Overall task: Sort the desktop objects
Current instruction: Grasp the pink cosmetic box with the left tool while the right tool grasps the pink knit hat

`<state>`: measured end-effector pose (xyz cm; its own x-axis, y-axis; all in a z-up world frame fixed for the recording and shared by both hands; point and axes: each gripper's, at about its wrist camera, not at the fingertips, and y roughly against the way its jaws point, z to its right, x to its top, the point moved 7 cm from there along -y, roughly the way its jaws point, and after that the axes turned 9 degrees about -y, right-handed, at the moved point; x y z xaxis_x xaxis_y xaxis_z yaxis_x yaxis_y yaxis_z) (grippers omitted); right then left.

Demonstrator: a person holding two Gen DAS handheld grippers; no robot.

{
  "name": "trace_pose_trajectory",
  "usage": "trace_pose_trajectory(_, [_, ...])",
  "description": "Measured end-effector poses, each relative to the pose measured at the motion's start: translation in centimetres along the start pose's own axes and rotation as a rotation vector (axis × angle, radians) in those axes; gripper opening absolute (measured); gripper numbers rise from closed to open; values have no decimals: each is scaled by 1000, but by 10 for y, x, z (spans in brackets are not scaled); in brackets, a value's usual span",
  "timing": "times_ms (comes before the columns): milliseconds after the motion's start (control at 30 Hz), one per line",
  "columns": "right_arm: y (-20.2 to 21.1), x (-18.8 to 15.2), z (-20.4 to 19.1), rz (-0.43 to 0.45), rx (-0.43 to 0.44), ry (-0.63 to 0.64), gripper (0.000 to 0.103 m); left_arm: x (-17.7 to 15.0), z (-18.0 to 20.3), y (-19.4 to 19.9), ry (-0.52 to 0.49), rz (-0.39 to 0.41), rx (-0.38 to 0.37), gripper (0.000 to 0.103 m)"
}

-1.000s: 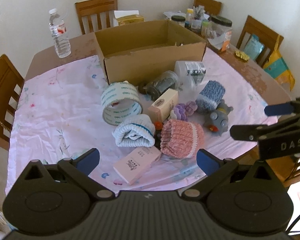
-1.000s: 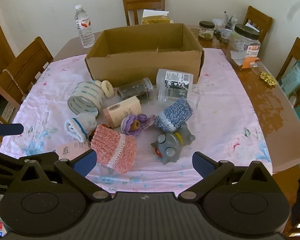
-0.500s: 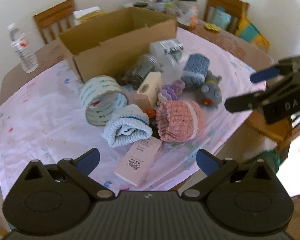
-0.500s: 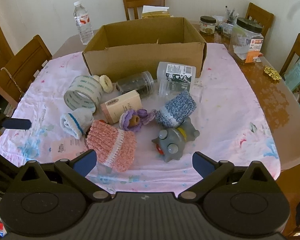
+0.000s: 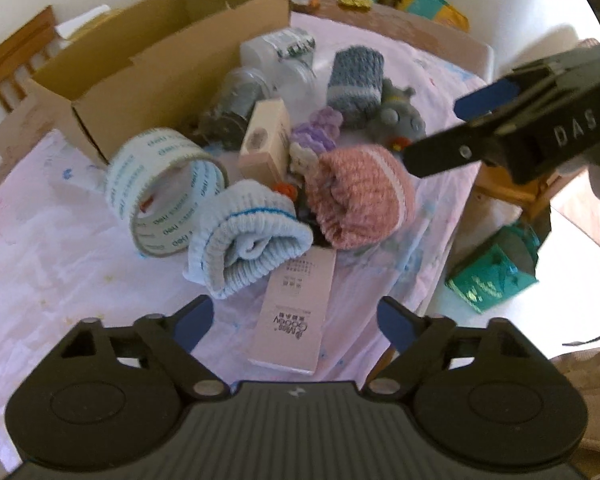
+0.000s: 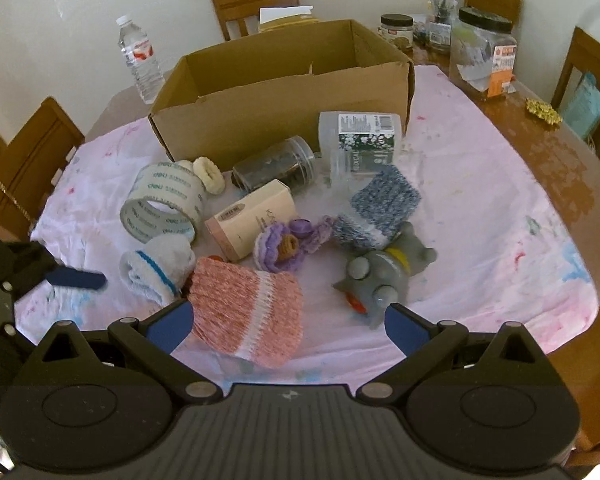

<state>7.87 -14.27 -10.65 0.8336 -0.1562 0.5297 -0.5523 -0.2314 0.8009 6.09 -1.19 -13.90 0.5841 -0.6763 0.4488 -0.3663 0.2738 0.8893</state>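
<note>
Left to right across the pink flowered tabletop [image 6: 480, 208]: the roll of clear printed packing tape [image 5: 160, 188], on its edge; the rolled white sock with a blue stripe [image 5: 248, 240]; the flat pale pink rectangular carton [image 5: 296, 312]; the rolled salmon-pink knitted sock [image 5: 360, 196]; and the grey rubber toy animal [image 6: 384, 276]. The open brown cardboard box [image 6: 284, 92] stands at the far side, behind the cluster.

Left tool [image 5: 296, 320]: jaws apart and closing, pads touching nothing. The pink carton lies directly below and between the two fingers, its long axis running near to far, roughly along the tool's pointing line, so the jaws appear set to close across its short width. The white sock touches the carton's far left end.

Right tool [image 6: 288, 328]: jaws spread wide, empty. The salmon-pink sock lies just ahead, between the fingers and nearer the left one; the grey toy lies near the right finger.

The left tool is judged nearer the carton, the right tool nearer the salmon-pink sock.
</note>
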Motion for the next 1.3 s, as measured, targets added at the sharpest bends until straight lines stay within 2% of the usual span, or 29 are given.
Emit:
trace_pose_trajectory(267, [-26,-14,-10,-9,2,-70,103,-7,0,-16,-78,-1,-96,64])
trace_pose_trajectory(533, [-41,-17,-10,11,6,-122,103,-7,-1,-23,-95,12,-160,60])
trace_pose_trajectory(600, [-44,-17,-11,14,11,-130,103,-7,-2,-26,-90,8,-166,50])
trace_pose_trajectory(833, [-57,-18,-15,12,29,-157,102,-6,-2,-29,-102,18,-166,49])
trace_pose_trajectory(933, [-61,-18,-14,17,32,-172,99,-6,-3,-29,-100,22,-169,48])
trace_pose_trajectory(1167, [-67,-21,-13,-2,58,-198,86,-6,-6,-27,-87,26,-174,39])
trace_pose_trajectory(1300, [-66,-20,-16,4,50,-185,82,-6,-7,-25,-76,29,-188,39])
